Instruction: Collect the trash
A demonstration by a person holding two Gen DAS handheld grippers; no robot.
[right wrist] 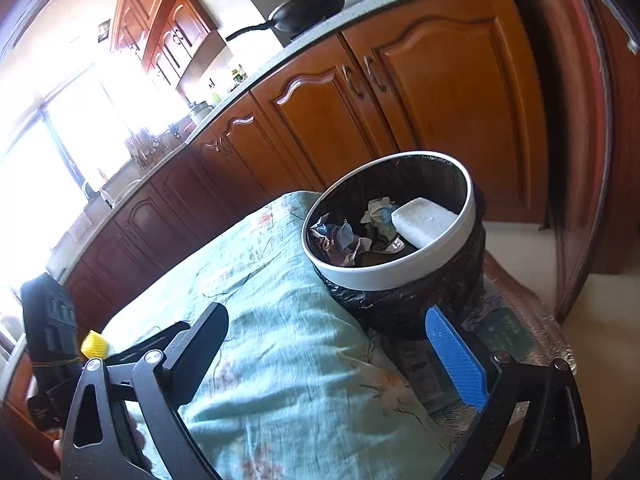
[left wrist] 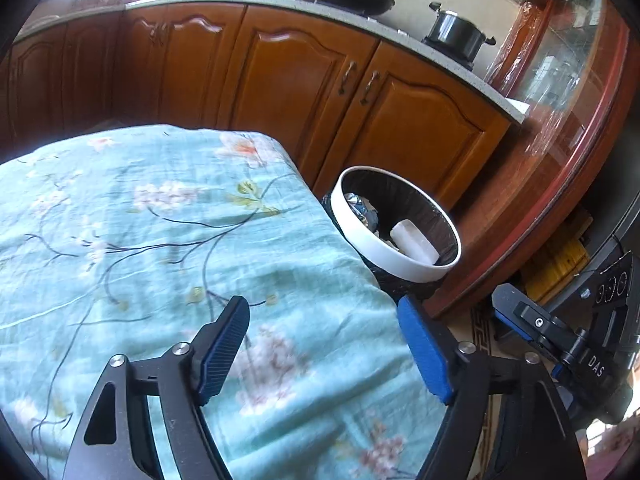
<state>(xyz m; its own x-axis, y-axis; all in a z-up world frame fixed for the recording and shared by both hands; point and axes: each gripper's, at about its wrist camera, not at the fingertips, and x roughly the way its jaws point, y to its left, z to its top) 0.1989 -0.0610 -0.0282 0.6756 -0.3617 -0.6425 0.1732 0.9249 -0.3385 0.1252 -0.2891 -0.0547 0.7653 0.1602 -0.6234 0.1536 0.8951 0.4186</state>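
1. The left gripper (left wrist: pixel 324 344) hangs over the tablecloth (left wrist: pixel 160 240) near its corner, jaws apart, nothing between.
2. The right gripper (right wrist: pixel 332 352) straddles the table's edge, jaws spread wide, nothing between.
3. The trash bin (right wrist: pixel 400 272) stands just beside the table, holding a white block (right wrist: pixel 424 220) and crumpled paper (right wrist: pixel 348 236).

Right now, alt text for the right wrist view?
Open right gripper, nothing between its jaws, over a floral tablecloth. Beyond sits a white-rimmed trash bin holding crumpled paper and a white block.
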